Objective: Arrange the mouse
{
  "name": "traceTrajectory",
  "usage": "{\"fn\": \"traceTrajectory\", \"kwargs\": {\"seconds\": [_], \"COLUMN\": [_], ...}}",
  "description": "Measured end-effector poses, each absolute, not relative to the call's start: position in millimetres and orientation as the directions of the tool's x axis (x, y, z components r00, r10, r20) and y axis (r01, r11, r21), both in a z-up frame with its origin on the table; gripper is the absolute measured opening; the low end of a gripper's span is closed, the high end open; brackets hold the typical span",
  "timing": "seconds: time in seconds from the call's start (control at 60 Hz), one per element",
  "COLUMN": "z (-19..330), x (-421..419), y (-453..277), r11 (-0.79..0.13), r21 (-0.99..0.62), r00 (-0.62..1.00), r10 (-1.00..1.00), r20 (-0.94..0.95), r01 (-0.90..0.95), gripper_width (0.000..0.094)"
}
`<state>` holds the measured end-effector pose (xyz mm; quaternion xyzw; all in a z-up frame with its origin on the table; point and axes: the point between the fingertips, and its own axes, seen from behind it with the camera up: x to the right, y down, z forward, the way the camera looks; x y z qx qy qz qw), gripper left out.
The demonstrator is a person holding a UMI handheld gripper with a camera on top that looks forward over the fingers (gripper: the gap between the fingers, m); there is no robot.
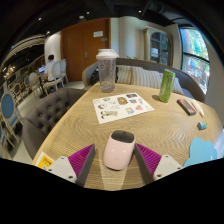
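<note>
A pale pink-white mouse (119, 150) with a dark far end lies on the round wooden table (150, 125). It stands between my two fingers, near their tips. My gripper (115, 152) is open. The left pad (80, 160) stands off the mouse with a visible gap, and the right pad (150, 158) is close beside it. The mouse rests on the table.
Beyond the mouse lies a printed sheet (122, 106). Farther back stand a clear lidded tumbler (106, 70) and a green bottle (167, 84). A dark flat object (187, 105) and small blue items (203, 126) lie to the right, a yellow item (44, 160) to the left. A grey armchair (40, 115) stands off the table's left.
</note>
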<state>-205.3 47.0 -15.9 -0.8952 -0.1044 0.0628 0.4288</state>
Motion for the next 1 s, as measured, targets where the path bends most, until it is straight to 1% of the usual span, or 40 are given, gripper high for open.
{"fn": "traceTrajectory", "kwargs": {"seconds": [0.05, 0.1, 0.133, 0.183, 0.2, 0.333, 0.383, 0.45, 0.483, 0.55, 0.617, 0.667, 0.7, 0.767, 0.817, 0.9, 1.0], "z": [-16, -16, -17, -16, -16, -14, -9, 23, 45, 93, 135, 156, 165, 158, 136, 82, 33], "x": [-209, -209, -207, -205, -205, -209, -208, -201, -190, -157, -111, -65, -31, 30, 73, 123, 152], "y": [51, 54, 55, 58, 58, 53, 46, 44, 40, 33, 26, 21, 19, 17, 13, 2, -3], "r11": [-0.611, -0.611, -0.61, -0.608, -0.607, -0.595, -0.586, -0.494, -0.44, -0.369, -0.318, -0.295, -0.282, -0.313, -0.351, -0.446, -0.531], "r21": [-0.78, -0.781, -0.782, -0.785, -0.787, -0.79, -0.796, -0.849, -0.877, -0.915, -0.94, -0.949, -0.953, -0.944, -0.933, -0.895, -0.847], "r00": [0.97, 0.97, 0.972, 0.974, 0.974, 0.959, 0.952, 0.938, 0.937, 0.947, 0.958, 0.971, 0.98, 0.991, 0.997, 1.0, 1.0], "r10": [0.243, 0.24, 0.232, 0.225, 0.226, 0.281, 0.304, 0.346, 0.347, 0.319, 0.283, 0.234, 0.192, 0.109, 0.057, -0.008, -0.018], "r20": [-0.026, -0.028, -0.026, -0.032, -0.037, -0.037, -0.041, 0.004, 0.032, 0.04, 0.034, 0.046, 0.057, 0.074, 0.057, 0.026, 0.004], "r01": [0.132, 0.128, 0.125, 0.114, 0.111, 0.144, 0.153, 0.186, 0.193, 0.162, 0.128, 0.116, 0.111, 0.105, 0.073, 0.019, -0.006], "gripper_width": [0.0806, 0.0759, 0.0697, 0.0568, 0.0545, 0.0477, 0.0446, 0.0442, 0.0442, 0.0441, 0.044, 0.0439, 0.044, 0.0439, 0.0438, 0.0437, 0.0438]}}
